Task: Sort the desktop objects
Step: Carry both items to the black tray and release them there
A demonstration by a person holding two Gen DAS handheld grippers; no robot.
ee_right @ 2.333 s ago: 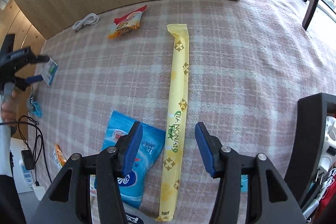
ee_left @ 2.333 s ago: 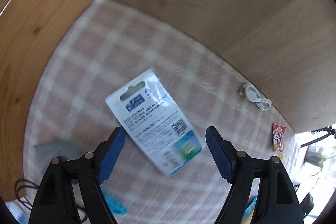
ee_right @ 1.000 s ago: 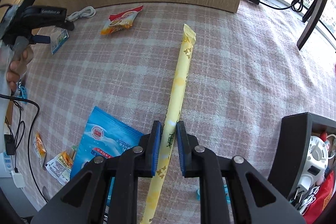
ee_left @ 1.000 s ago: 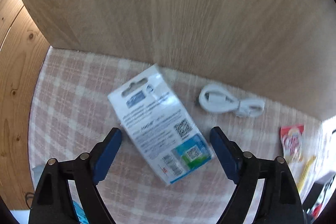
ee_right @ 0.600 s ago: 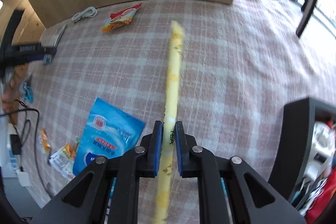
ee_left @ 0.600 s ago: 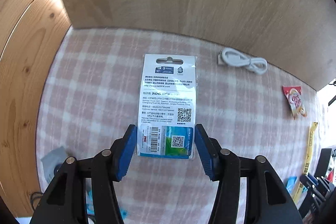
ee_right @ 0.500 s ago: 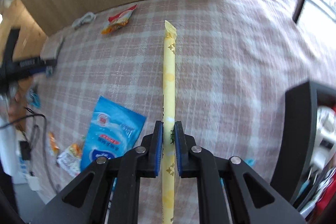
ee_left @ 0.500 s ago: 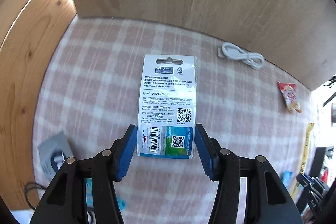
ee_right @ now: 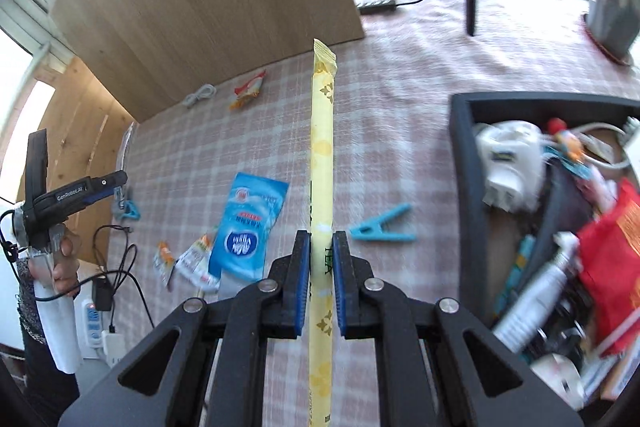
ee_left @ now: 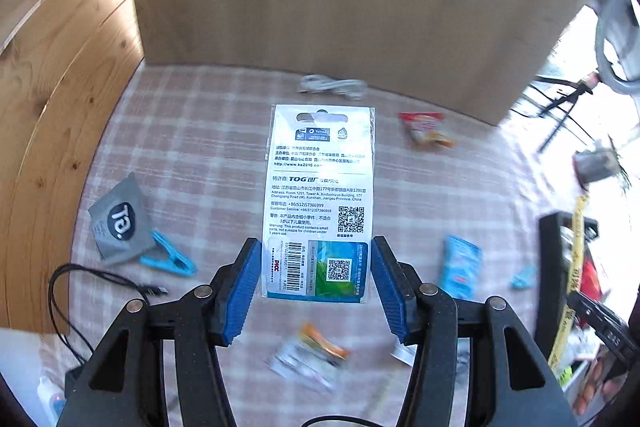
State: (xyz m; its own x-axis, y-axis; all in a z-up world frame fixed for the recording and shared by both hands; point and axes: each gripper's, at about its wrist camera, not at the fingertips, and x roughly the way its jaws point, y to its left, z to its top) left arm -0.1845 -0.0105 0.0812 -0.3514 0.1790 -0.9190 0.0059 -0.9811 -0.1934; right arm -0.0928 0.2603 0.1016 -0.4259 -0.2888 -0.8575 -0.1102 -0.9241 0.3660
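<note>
Both tools are loaded and held above the pink checked cloth worktop (ee_right: 400,75). Left tool (ee_left: 316,269), blue pads closed onto the side edges of a flat white printed card pack in clear film (ee_left: 320,195), grips it near the barcode end; the rest stands out ahead unsupported. It looks light and fairly stiff, but an edge pinch on glossy film could let it bow or slip, so I judge a slow carry wise. Right tool (ee_right: 321,263) is clamped across a long thin yellow tea sachet (ee_right: 322,155) low on its length, with a short tail hanging behind the pads. That sachet seems light and bendy; here it points straight forward.

Only the right view shows the inside of the black sorting tray (ee_right: 464,155), crowded with a white plug, a red packet and a tube, just right of the sachet. It also shows the card pack edge-on from the side. Only the left view makes the pack's print and pad contact readable, and shows the grey pouch (ee_left: 116,223) by the wooden wall.
</note>
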